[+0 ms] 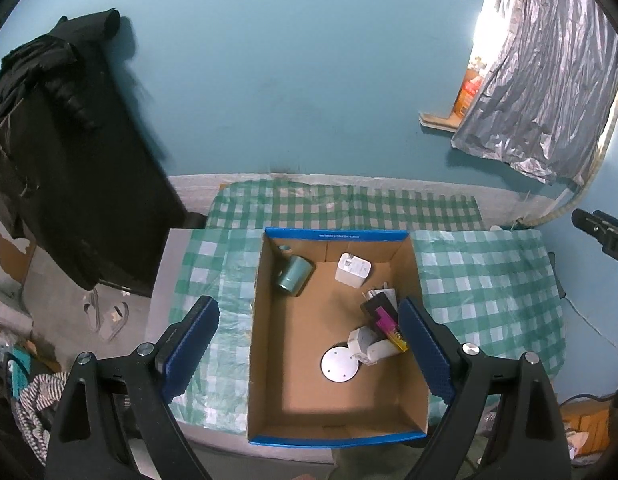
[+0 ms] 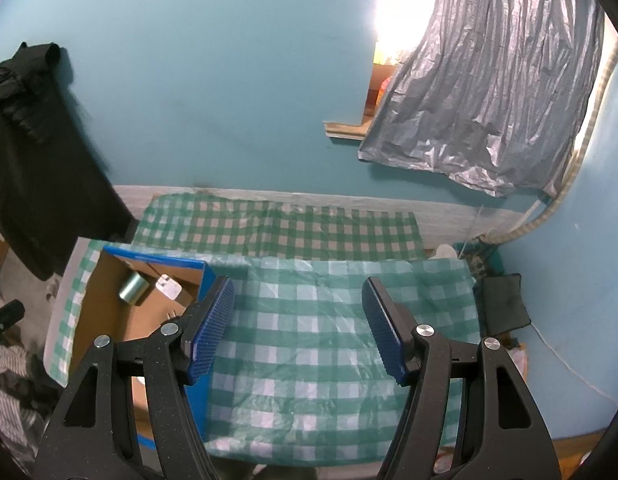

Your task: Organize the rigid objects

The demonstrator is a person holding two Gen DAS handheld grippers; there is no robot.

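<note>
A blue-rimmed cardboard box (image 1: 336, 234) sits on the green checked cloth (image 1: 489, 292). Inside lie a teal metal cup (image 1: 293, 275) on its side, a white charger block (image 1: 353, 270), a round white disc (image 1: 340, 364), a white adapter (image 1: 369, 345), and a black, pink and yellow bundle (image 1: 387, 318). My left gripper (image 1: 309, 332) is open and empty, held above the box. My right gripper (image 2: 299, 320) is open and empty above the bare cloth (image 2: 317, 320), to the right of the box (image 2: 157, 260), where the cup (image 2: 132, 287) and charger (image 2: 169, 286) show.
A teal wall stands behind the table. Black clothing (image 1: 69, 152) hangs at the left. A silver curtain (image 1: 549, 80) hangs at the right. Clutter and slippers (image 1: 105, 316) lie on the floor at the left. The other gripper's tip (image 1: 601, 232) shows at the right edge.
</note>
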